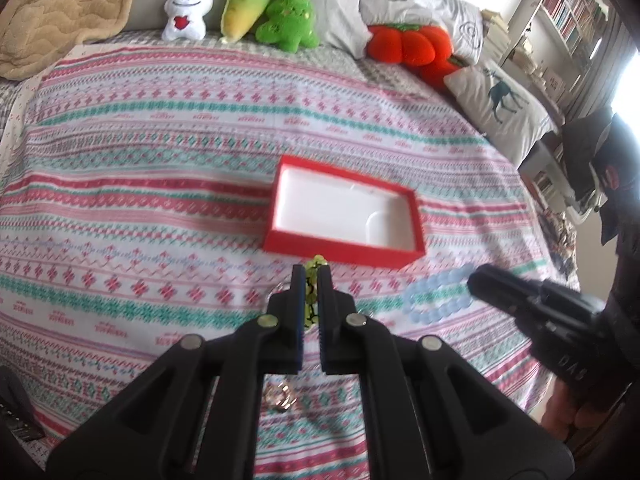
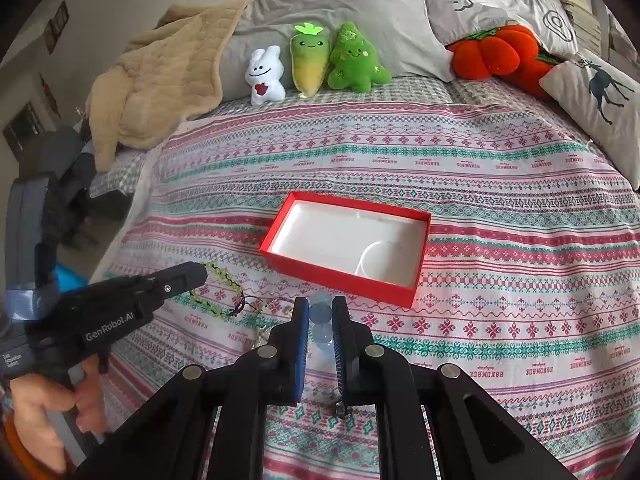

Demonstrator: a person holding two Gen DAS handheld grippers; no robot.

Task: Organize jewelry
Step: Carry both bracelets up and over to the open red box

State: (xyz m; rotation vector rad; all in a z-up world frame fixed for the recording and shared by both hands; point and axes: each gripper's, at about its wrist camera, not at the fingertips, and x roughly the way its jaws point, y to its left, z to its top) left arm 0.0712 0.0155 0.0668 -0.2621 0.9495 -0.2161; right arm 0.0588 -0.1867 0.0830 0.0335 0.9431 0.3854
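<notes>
Left hand-held gripper (image 1: 311,276): fingers nearly closed on the green bead bracelet (image 2: 218,290). The strand runs between the pads in its own view. Most of the bracelet lies on the bedspread (image 2: 500,280), so it looks pinched but not lifted.
Right hand-held gripper (image 2: 320,306): fingers close together around the pale blue bead bracelet (image 1: 436,294), with beads visible between them. Whether they press on the beads or just straddle them I cannot tell.
Red box (image 2: 344,278): open and white-lined, lying at 12 o'clock of both grippers, just beyond their tips. Nothing is inside it.
Other jewelry: a small gold ring (image 1: 282,396) lies on the bedspread at 6 o'clock of the left fingertips. A thin chain-like piece beside the green bracelet is too fine to identify.
Progress: I judge this an early stage. Nothing is boxed yet, two bracelets are being taken up, and the ring and the chain-like piece are left.
</notes>
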